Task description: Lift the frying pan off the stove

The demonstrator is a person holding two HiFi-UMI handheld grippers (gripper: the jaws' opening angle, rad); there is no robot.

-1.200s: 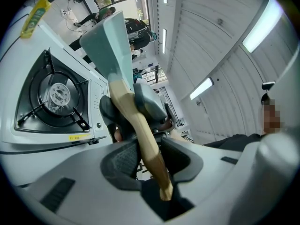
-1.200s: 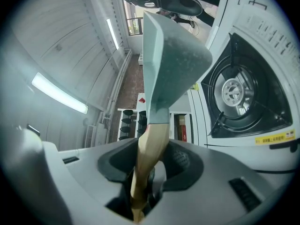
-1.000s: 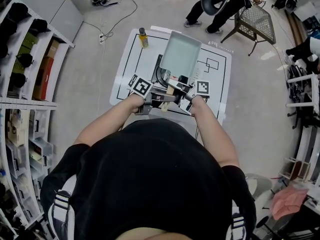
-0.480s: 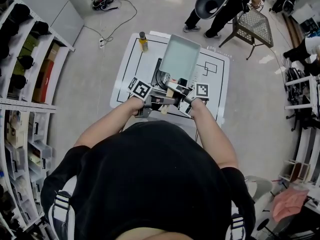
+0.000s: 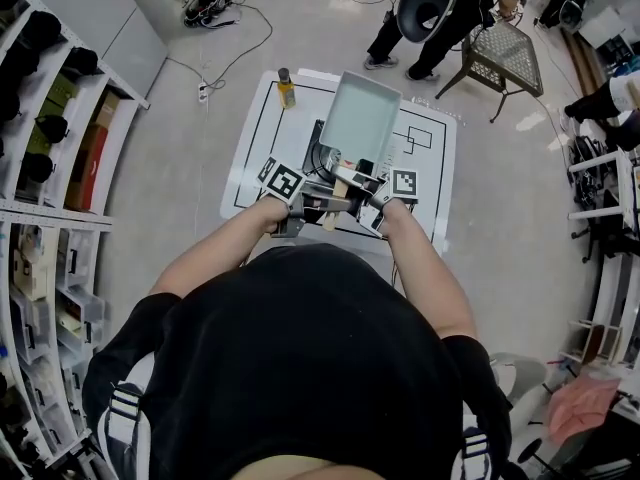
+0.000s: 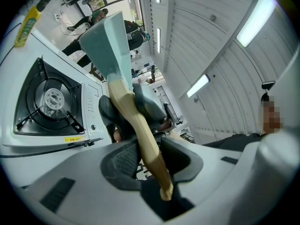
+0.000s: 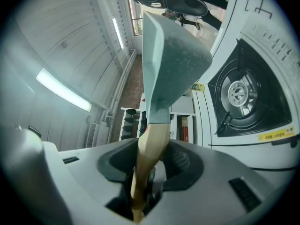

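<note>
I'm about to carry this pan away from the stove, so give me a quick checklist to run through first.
1. Left gripper shut on the wooden handle: ok.
2. Right gripper shut on the same handle: ok.
3. Frying pan lifted clear of the stove burner, which is bare: ok.
4. Pan held level: cannot tell.
5. Yellow bottle at the table's far left corner, apart from the pan: ok.
6. Bare table right of the stove for setting down: ok.
</note>
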